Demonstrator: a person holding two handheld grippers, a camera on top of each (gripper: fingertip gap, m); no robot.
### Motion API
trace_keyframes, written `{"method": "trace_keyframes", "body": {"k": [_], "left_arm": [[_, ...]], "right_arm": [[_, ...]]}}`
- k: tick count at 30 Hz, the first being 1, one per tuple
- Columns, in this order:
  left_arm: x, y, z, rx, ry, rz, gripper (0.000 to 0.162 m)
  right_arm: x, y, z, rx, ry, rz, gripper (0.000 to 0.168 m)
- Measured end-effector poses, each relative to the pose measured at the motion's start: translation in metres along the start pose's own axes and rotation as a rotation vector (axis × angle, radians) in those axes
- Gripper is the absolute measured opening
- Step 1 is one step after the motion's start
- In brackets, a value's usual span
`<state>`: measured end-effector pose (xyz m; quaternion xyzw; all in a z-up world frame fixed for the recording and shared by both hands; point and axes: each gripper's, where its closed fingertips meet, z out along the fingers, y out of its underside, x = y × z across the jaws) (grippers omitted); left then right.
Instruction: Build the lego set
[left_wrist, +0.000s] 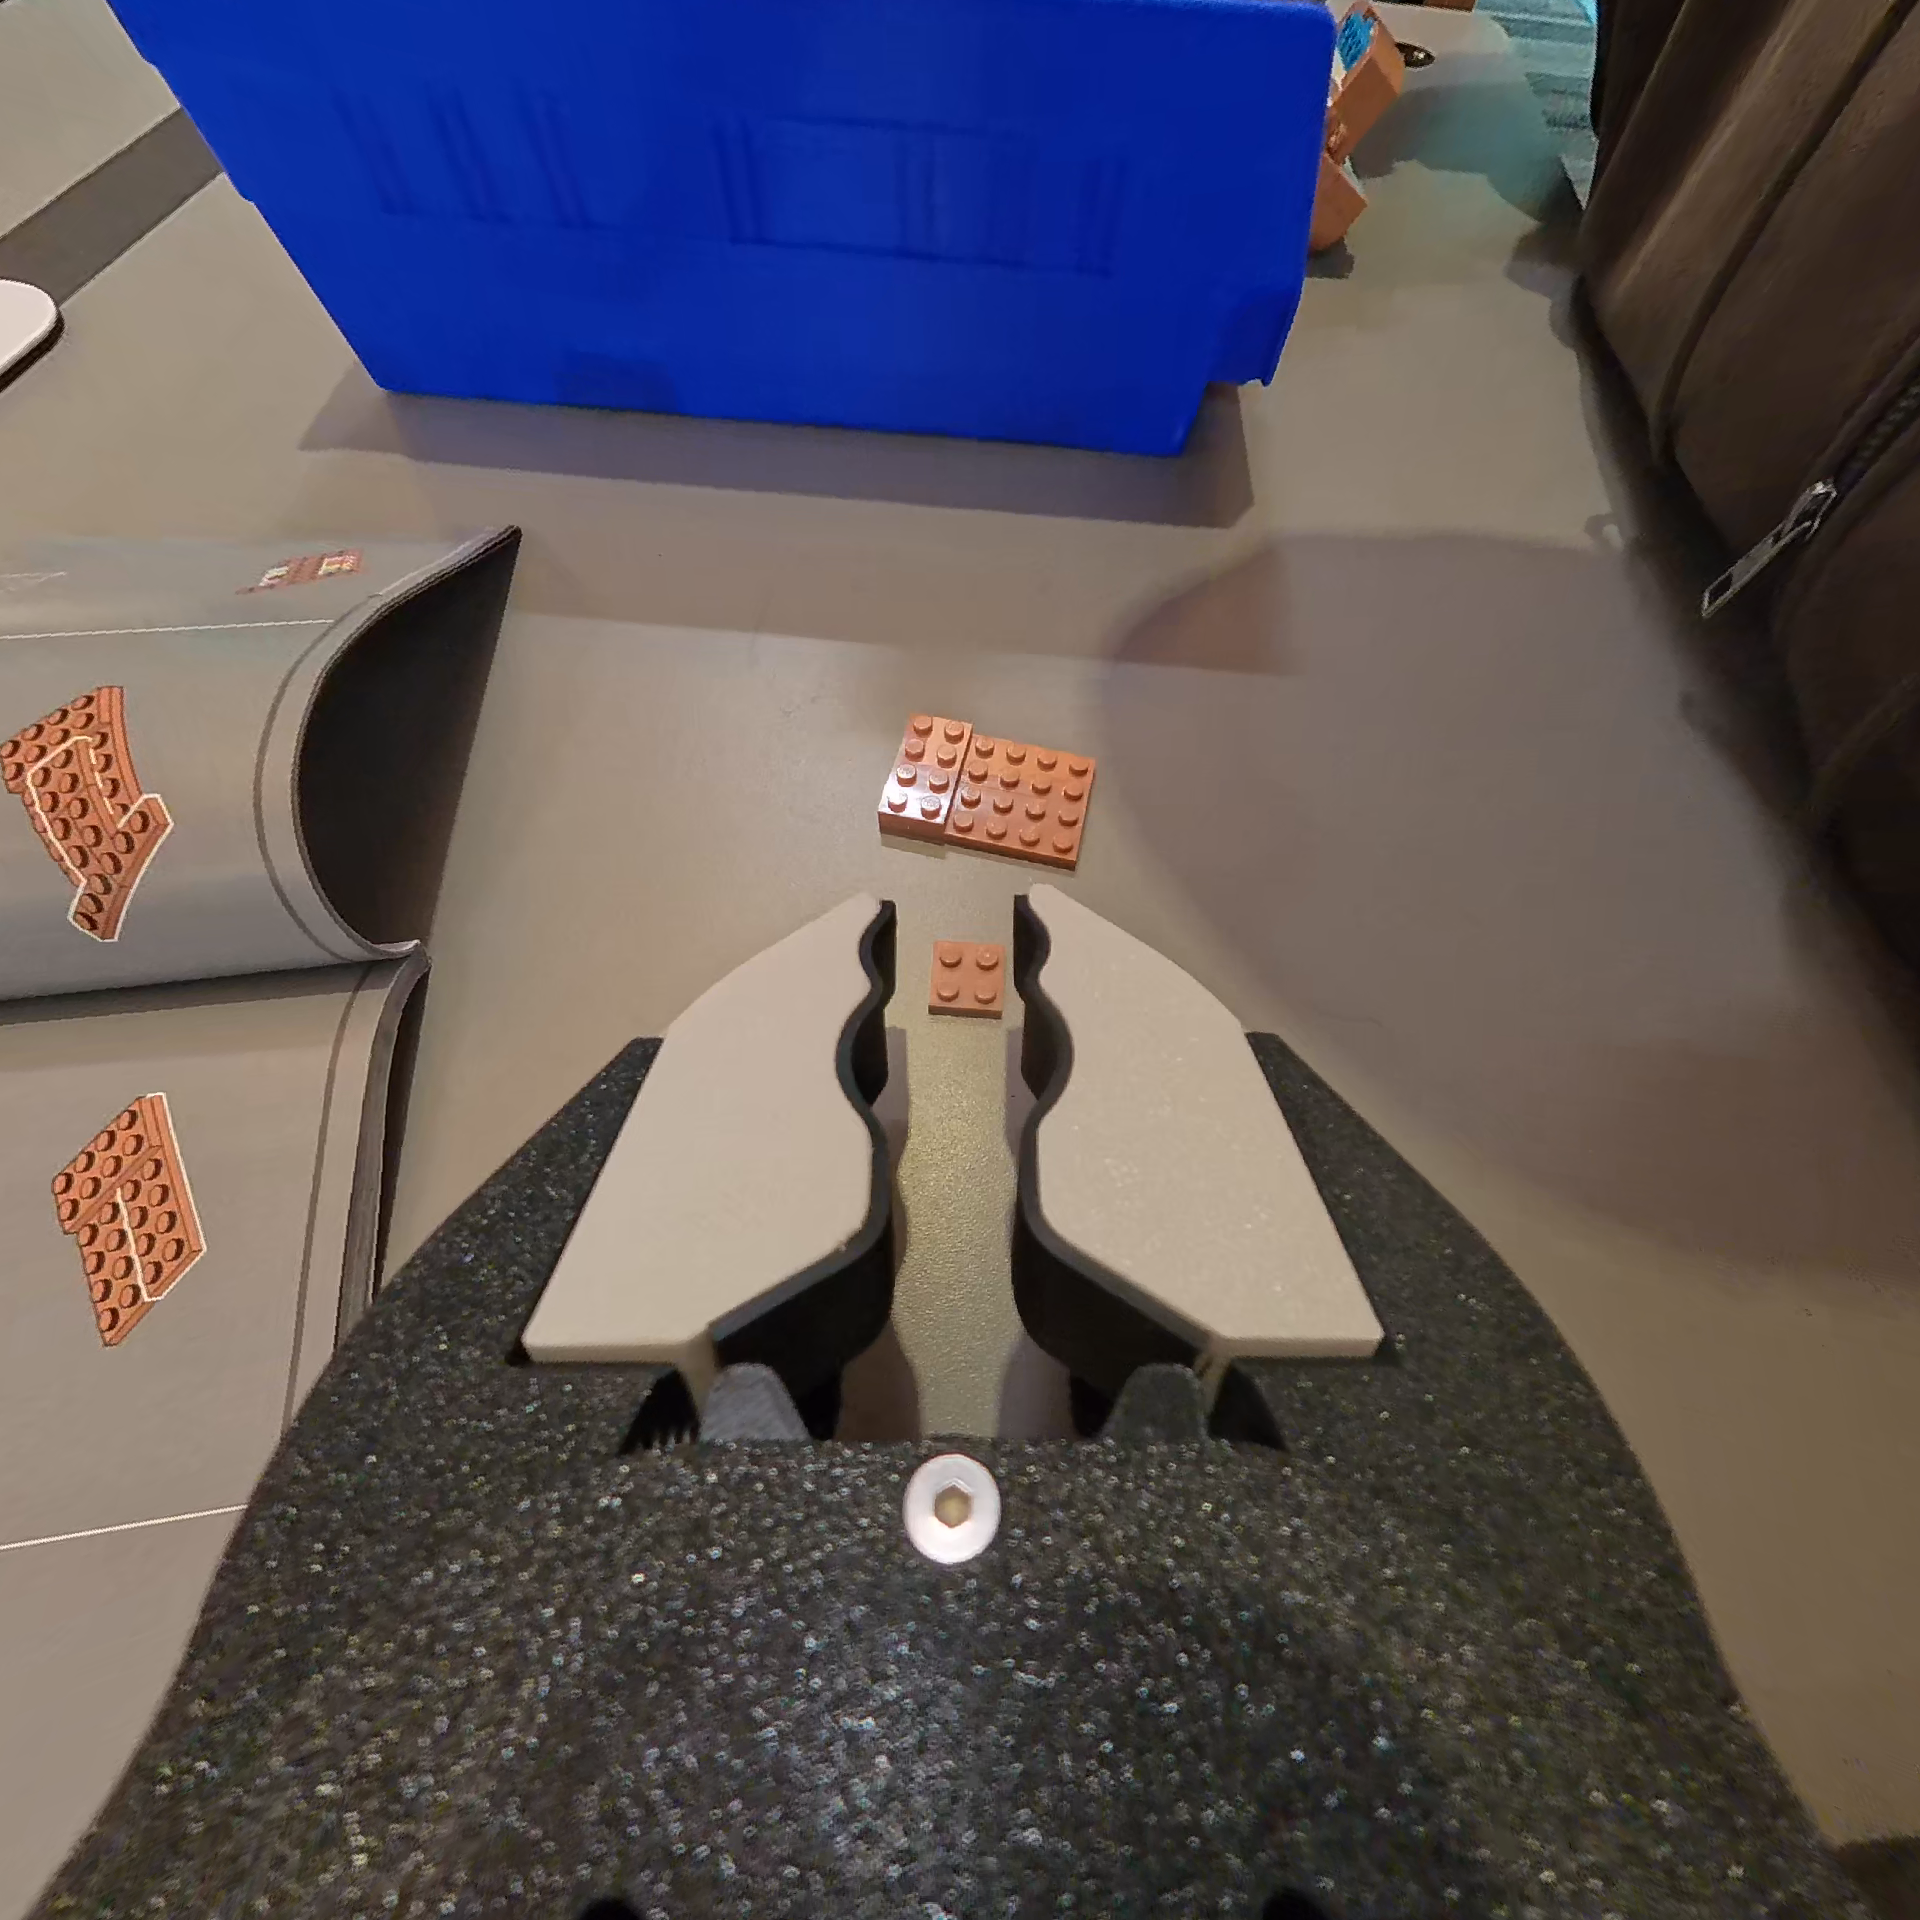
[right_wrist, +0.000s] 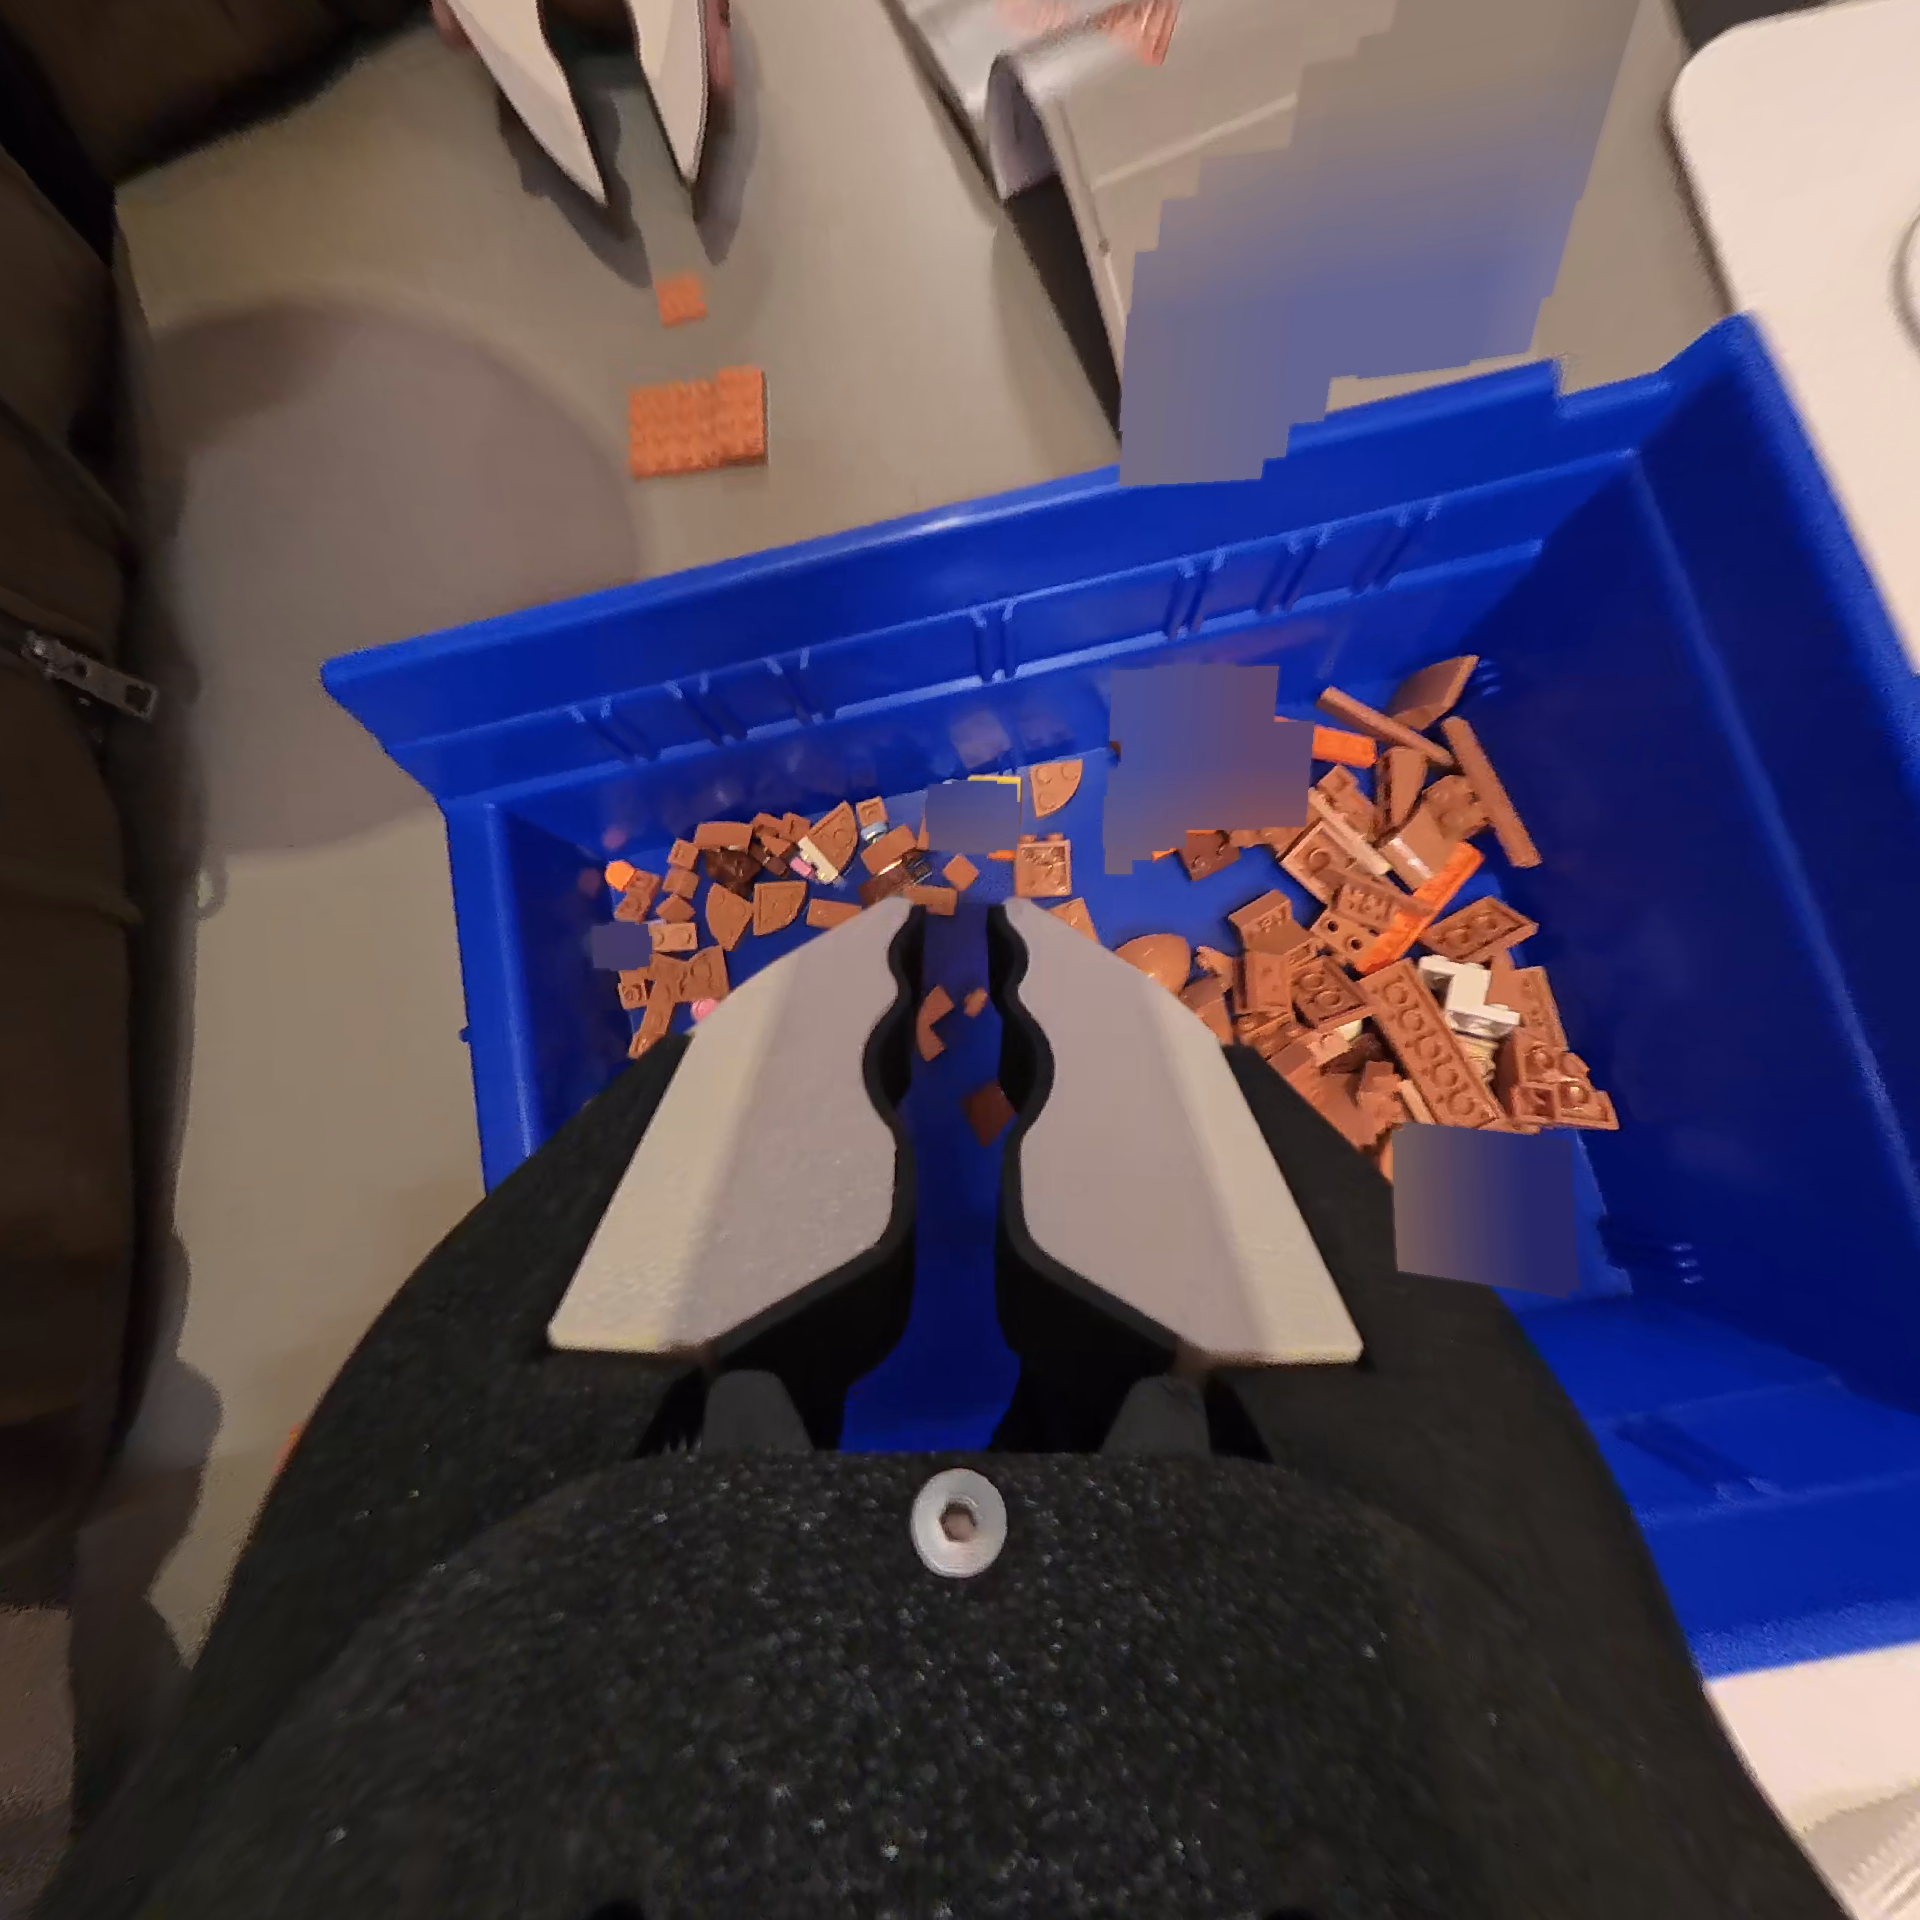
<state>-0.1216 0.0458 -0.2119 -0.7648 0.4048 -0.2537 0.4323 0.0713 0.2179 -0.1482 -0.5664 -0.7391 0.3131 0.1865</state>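
Note:
A small brown two-by-two plate (left_wrist: 968, 978) lies on the grey table between the tips of my left gripper (left_wrist: 954, 914), which is open and empty. Just beyond it lies a flat assembly of brown plates (left_wrist: 987, 790). My right gripper (right_wrist: 956, 920) is open and empty, hovering over the blue bin (right_wrist: 727, 665), which holds several loose brown, orange and white bricks (right_wrist: 1382, 977). In the right wrist view the small plate (right_wrist: 678, 299), the assembly (right_wrist: 698, 421) and the left gripper (right_wrist: 644, 187) show at the top.
The blue bin (left_wrist: 790, 208) stands behind the assembly. An open instruction booklet (left_wrist: 187, 935) lies at the left. A dark bag with a zipper (left_wrist: 1766, 416) stands at the right. A brown built model (left_wrist: 1351, 125) shows behind the bin. A white object (right_wrist: 1808, 187) lies beside the bin. There is about 25 cm between the tips of the two grippers.

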Motion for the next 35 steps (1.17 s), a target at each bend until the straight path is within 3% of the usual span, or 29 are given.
{"method": "trace_keyframes", "body": {"k": [8,19,25,30,35], "left_arm": [[0.001,0.000,0.000,-0.004,0.000,0.009,0.022],[0.000,0.000,0.000,-0.001,-0.002,0.008,0.022],[-0.004,-0.008,-0.003,0.048,-0.049,0.020,0.022],[-0.002,-0.065,-0.014,0.259,-0.175,0.018,0.022],[0.039,-0.130,0.000,0.488,-0.156,-0.019,0.021]], "right_arm": [[0.016,-0.025,-0.041,0.199,0.101,0.032,0.013],[0.019,-0.022,-0.047,0.206,0.134,0.039,0.015],[0.017,-0.033,-0.059,0.297,0.158,0.096,0.027],[-0.010,-0.057,-0.083,0.451,0.192,0.148,0.049],[-0.072,-0.102,-0.118,0.789,0.177,0.172,0.075]]}}
